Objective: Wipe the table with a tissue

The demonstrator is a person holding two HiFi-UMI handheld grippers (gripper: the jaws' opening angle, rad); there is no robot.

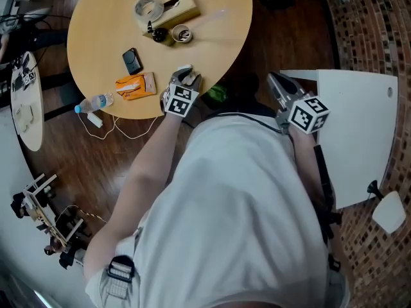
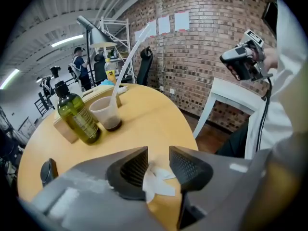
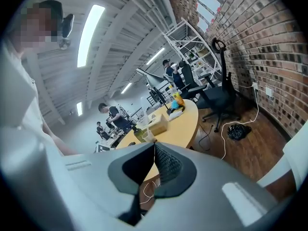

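Thin, creased white paper of tissue between matt, ribbed dark pads of left gripper. Beneath, smooth pale wood table, soft sheen. Ahead, glossy green bottle, translucent plastic cup. Beyond, rough brick wall.

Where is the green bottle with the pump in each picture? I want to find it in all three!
Head view: the green bottle is seen from above, looks dark, near the top, just left of the cup.
Left gripper view: the green bottle stands upright at the left, close beside the cup.
Right gripper view: the green bottle is tiny, mid-picture, just above the jaws.
Shared landmark: the round table.
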